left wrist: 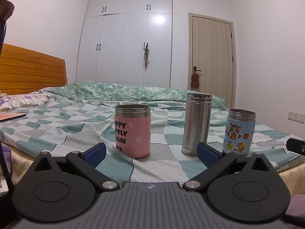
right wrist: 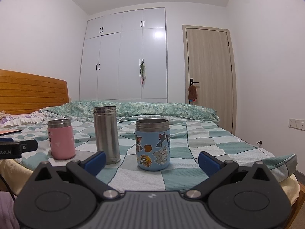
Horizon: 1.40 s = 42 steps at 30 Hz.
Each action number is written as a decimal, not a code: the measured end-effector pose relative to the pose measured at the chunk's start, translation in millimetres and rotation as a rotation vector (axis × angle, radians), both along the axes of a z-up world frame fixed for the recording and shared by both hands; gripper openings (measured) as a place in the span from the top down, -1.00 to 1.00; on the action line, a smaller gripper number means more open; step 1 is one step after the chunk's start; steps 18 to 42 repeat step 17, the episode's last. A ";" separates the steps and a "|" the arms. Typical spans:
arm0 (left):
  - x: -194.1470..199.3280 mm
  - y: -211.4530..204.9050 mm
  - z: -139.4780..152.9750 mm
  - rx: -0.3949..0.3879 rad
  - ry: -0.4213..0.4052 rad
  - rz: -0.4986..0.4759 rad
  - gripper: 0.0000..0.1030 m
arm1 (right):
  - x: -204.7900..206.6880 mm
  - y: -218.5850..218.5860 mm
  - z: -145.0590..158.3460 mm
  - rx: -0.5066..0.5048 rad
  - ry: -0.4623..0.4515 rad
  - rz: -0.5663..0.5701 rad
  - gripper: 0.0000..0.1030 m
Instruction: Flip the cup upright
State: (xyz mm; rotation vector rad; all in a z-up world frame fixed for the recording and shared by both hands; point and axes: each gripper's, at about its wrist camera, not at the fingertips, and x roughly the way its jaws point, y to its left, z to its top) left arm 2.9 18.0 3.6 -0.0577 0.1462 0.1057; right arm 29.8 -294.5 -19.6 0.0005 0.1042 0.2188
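Three cups stand upright, mouths up, on the checked bedspread (left wrist: 63, 122). A pink cup (left wrist: 132, 130) with black lettering is at the left, also in the right wrist view (right wrist: 61, 139). A tall steel cup (left wrist: 196, 124) (right wrist: 106, 134) is in the middle. A blue cartoon cup (left wrist: 239, 132) (right wrist: 153, 145) is at the right. My left gripper (left wrist: 150, 153) is open and empty, just short of the pink and steel cups. My right gripper (right wrist: 151, 161) is open and empty, with the blue cup just beyond its fingers.
The bed's front edge lies just under both grippers. A rolled green quilt (left wrist: 133, 91) lies along the far side, pillows (left wrist: 22, 100) and a wooden headboard (left wrist: 28, 70) at the left. A flat book (left wrist: 11, 116) lies at far left. Wardrobe and door stand behind.
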 end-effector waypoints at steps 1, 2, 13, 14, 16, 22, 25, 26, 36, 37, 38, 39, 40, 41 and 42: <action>-0.3 0.0 0.0 0.001 0.000 0.000 -1.00 | -0.1 0.0 0.0 0.000 0.000 0.000 -1.00; -0.4 -0.1 0.2 0.002 0.000 0.001 -1.00 | -0.2 0.2 0.0 0.000 0.000 0.000 -1.00; -0.3 -0.5 0.3 0.011 -0.002 0.000 -1.00 | 0.0 -0.3 -0.4 0.000 0.001 0.000 -1.00; -0.4 -0.9 0.2 0.012 -0.003 0.000 -1.00 | 0.1 0.1 -0.3 -0.001 0.001 0.000 -1.00; -0.1 -1.0 0.3 0.012 -0.005 -0.001 -1.00 | -0.1 -0.2 -0.3 -0.001 0.001 0.000 -1.00; 0.0 -1.2 0.3 0.012 -0.003 0.000 -1.00 | 0.1 0.1 -0.3 -0.001 0.001 0.000 -1.00; 0.0 -1.2 0.3 0.012 -0.003 0.000 -1.00 | 0.1 0.1 -0.3 -0.001 0.001 0.000 -1.00; 0.0 -1.2 0.3 0.012 -0.003 0.000 -1.00 | 0.1 0.1 -0.3 -0.001 0.001 0.000 -1.00; 0.0 -1.2 0.3 0.012 -0.003 0.000 -1.00 | 0.1 0.1 -0.3 -0.001 0.001 0.000 -1.00; 0.0 -1.2 0.3 0.012 -0.003 0.000 -1.00 | 0.1 0.1 -0.3 -0.001 0.001 0.000 -1.00; 0.0 -1.2 0.3 0.012 -0.003 0.000 -1.00 | 0.1 0.1 -0.3 -0.001 0.001 0.000 -1.00; 0.0 -1.2 0.3 0.012 -0.003 0.000 -1.00 | 0.1 0.1 -0.3 -0.001 0.001 0.000 -1.00; 0.0 -1.2 0.3 0.012 -0.003 0.000 -1.00 | 0.1 0.1 -0.3 -0.001 0.001 0.000 -1.00; 0.0 -1.2 0.3 0.012 -0.003 0.000 -1.00 | 0.1 0.1 -0.3 -0.001 0.001 0.000 -1.00; 0.0 -1.2 0.3 0.012 -0.003 0.000 -1.00 | 0.1 0.1 -0.3 -0.001 0.001 0.000 -1.00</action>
